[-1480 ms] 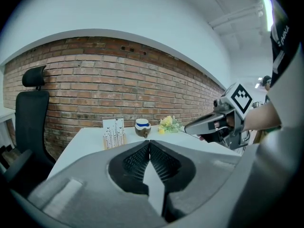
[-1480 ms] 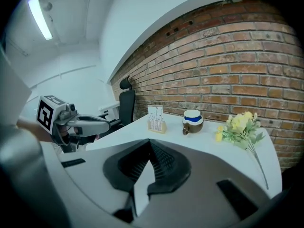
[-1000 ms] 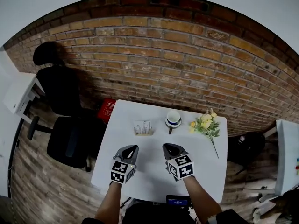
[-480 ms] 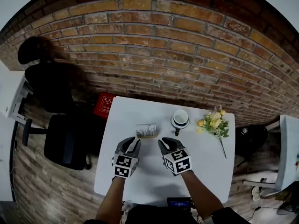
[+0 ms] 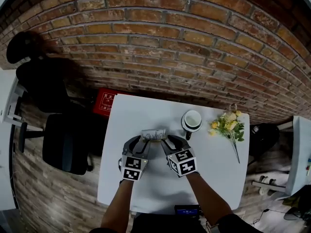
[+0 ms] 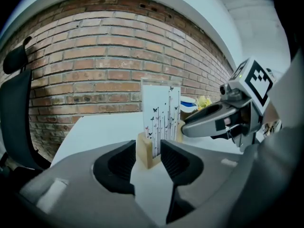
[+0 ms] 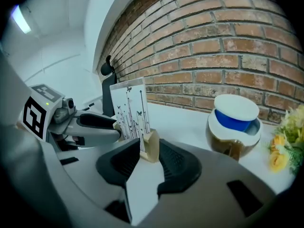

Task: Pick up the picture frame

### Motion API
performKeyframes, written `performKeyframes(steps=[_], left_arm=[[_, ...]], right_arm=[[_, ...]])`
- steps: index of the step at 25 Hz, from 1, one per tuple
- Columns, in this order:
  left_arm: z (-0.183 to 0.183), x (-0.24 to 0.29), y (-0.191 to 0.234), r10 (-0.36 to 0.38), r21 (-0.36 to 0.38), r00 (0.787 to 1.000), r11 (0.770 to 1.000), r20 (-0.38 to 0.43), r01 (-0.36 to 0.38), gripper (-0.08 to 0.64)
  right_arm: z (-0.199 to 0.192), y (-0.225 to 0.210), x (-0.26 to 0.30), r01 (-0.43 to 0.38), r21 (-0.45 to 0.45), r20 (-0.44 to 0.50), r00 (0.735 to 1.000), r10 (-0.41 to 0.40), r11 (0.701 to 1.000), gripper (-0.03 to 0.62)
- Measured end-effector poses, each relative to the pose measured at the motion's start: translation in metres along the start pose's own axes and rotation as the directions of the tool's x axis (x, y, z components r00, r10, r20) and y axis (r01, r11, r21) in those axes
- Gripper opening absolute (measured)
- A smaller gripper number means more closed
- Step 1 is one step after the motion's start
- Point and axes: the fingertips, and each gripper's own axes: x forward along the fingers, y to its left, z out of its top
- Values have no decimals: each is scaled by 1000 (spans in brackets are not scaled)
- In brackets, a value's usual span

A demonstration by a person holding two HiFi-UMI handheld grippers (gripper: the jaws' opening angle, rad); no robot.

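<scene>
**Lettering and signs, placed from the table (image 5: 218, 169).**

- **Red box (image 5: 105, 102):** on the floor just beyond the table's far left corner. It carries white characters in two rows, too small to read.
- **Left gripper (image 5: 138, 141) and right gripper (image 5: 169, 141):** above the table's middle, jaws opening with the picture frame's (image 5: 153, 135) wooden foot between them. Their cubes carry black-and-white square code patterns, not letters.
- **Small screen (image 5: 187, 210):** at the table's near edge, showing a bluish glow that is illegible.
</scene>
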Motion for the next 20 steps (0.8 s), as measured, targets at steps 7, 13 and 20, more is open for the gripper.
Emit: performKeyframes(steps=[7, 13, 20], left_arm=[[-8, 8, 4, 6, -33, 1000, 999, -6, -6, 152], [-11, 9, 3, 15, -43, 1000, 999, 1, -15, 111], [-10, 4, 0, 16, -52, 1000, 998, -11, -17, 103]], right_arm=[[-6, 0, 15, 5, -2, -24, 1000, -5, 1000, 135], [-12, -1, 19, 18, 6, -28, 999, -18, 1000, 106], [-11, -1, 14, 17, 4, -32, 999, -17, 1000, 92]])
